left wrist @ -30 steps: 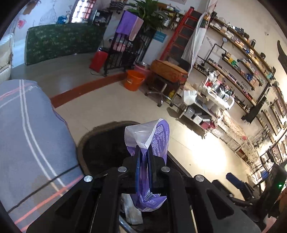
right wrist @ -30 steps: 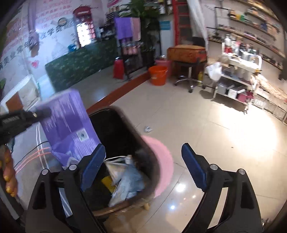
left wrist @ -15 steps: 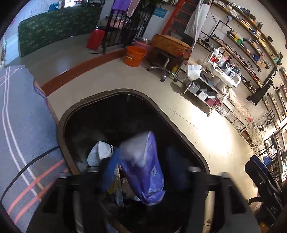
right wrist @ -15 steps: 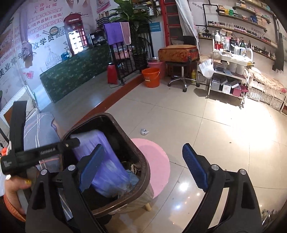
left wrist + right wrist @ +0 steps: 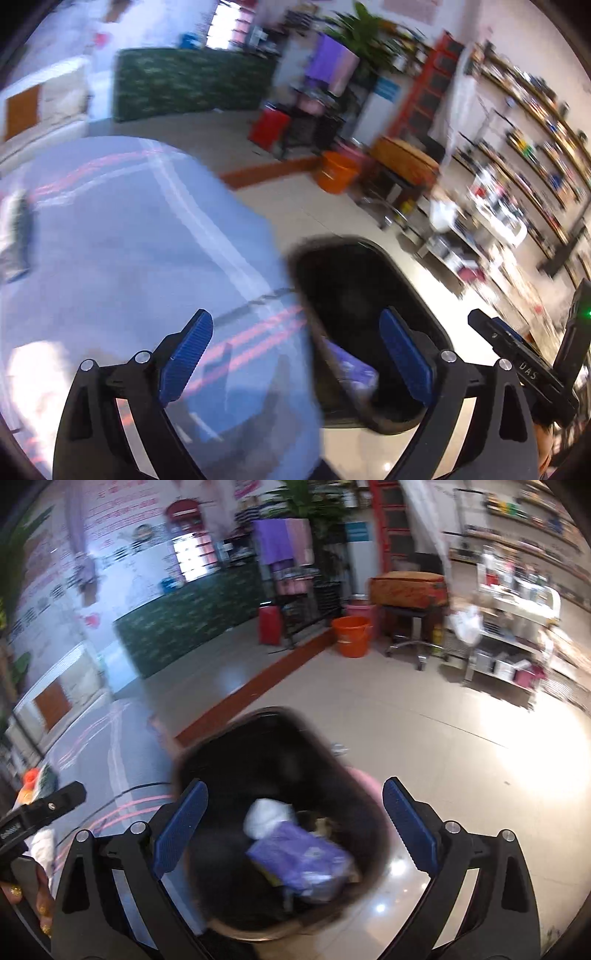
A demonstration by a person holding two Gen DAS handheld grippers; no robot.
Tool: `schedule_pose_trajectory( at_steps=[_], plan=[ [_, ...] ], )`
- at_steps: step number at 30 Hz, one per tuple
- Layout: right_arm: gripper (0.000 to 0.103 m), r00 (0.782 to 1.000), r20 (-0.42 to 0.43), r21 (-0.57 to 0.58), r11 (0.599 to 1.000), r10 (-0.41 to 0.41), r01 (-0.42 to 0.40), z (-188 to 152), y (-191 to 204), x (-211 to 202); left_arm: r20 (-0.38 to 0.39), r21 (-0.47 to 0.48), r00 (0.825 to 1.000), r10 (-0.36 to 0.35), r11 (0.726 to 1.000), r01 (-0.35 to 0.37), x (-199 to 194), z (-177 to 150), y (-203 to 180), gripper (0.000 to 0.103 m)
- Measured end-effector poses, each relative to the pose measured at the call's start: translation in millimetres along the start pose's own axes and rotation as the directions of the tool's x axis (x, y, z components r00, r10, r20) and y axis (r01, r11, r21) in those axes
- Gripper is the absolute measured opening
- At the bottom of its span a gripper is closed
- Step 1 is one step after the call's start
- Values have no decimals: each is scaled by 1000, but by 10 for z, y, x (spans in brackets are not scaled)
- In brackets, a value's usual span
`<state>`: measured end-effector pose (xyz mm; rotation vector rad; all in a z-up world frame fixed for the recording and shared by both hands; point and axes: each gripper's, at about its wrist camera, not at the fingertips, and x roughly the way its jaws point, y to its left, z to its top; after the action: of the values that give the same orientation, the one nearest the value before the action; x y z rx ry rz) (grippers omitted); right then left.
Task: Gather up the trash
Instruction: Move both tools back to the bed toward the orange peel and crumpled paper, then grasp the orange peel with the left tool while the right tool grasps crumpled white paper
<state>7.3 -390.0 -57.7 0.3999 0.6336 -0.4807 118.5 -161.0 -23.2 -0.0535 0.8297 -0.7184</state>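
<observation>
A dark trash bin (image 5: pixel 280 738) stands on the floor beside a grey striped table. A purple wrapper (image 5: pixel 299 856) lies inside it on other trash, next to a white crumpled piece (image 5: pixel 267 818). My right gripper (image 5: pixel 295 830) is open and empty above the bin. My left gripper (image 5: pixel 295 354) is open and empty, straddling the edge of the table (image 5: pixel 129 240) and the bin (image 5: pixel 369 251). The purple wrapper (image 5: pixel 351 369) shows in the bin there too. Both views are blurred.
A flat grey and white item (image 5: pixel 16 236) lies at the table's far left. An orange bucket (image 5: pixel 351 635), a stool with an orange cushion (image 5: pixel 406 583) and a shelf cart (image 5: pixel 506 642) stand across the tiled floor. A pink mat (image 5: pixel 364 779) lies by the bin.
My left gripper opened and dropped the purple wrapper into the bin, then pulled back left over the table. The right gripper stayed open and moved over the bin.
</observation>
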Motion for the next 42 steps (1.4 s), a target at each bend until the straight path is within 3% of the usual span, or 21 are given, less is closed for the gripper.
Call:
schedule_pose_trajectory(
  at_steps=[3,6,9,12,15,20,23,25,27,29,33,36,40,42],
  plan=[
    [94,991,-44,-78,989,124,-127,-45,543,89,64,-65,991,117,991,-113,-330,-37,411,92],
    [94,963,-104,-164,951,249,-264,-129,1144,148,79,-141,974,213,969,-201,-565,-88,776,93],
    [94,911,-190,-250,880,365,-405,-293,1831,200,69,-218,946,317,930,-296,-767,-180,1172,93],
    [94,862,-268,-298,814,430,-499,-459,2355,230,36,-280,922,385,890,-361,-924,-264,1515,93],
    [94,833,-328,-334,771,445,-543,-650,2763,248,18,-298,903,430,864,-406,-1058,-341,1772,93],
    [94,834,-362,-390,745,416,-541,-869,3072,289,-20,-281,874,485,836,-471,-1075,-321,2099,93],
    [94,847,-369,-407,752,382,-517,-974,3155,343,-43,-278,877,479,837,-471,-1044,-298,2290,93],
    [88,859,-364,-429,754,360,-498,-1003,3195,363,-55,-301,881,470,833,-463,-1030,-302,2441,93],
    [59,857,-374,-444,743,353,-500,-1035,3222,370,-56,-341,890,453,829,-444,-1015,-230,2597,93],
    [47,848,-392,-456,726,356,-515,-1091,3266,368,-27,-383,894,446,822,-422,-1037,-143,2716,92],
    [37,845,-386,-455,720,370,-523,-1084,3242,367,0,-402,886,463,812,-424,-1034,33,2918,80],
    [32,838,-386,-437,724,384,-533,-1038,3205,372,-31,-393,887,462,810,-436,-943,91,3056,69],
    [31,840,-369,-435,724,398,-534,-982,3226,348,-67,-361,888,455,819,-447,-777,95,3138,63],
    [31,841,-363,-439,722,401,-535,-962,3250,351,-87,-353,902,424,833,-426,-671,113,3163,61]
  ],
)
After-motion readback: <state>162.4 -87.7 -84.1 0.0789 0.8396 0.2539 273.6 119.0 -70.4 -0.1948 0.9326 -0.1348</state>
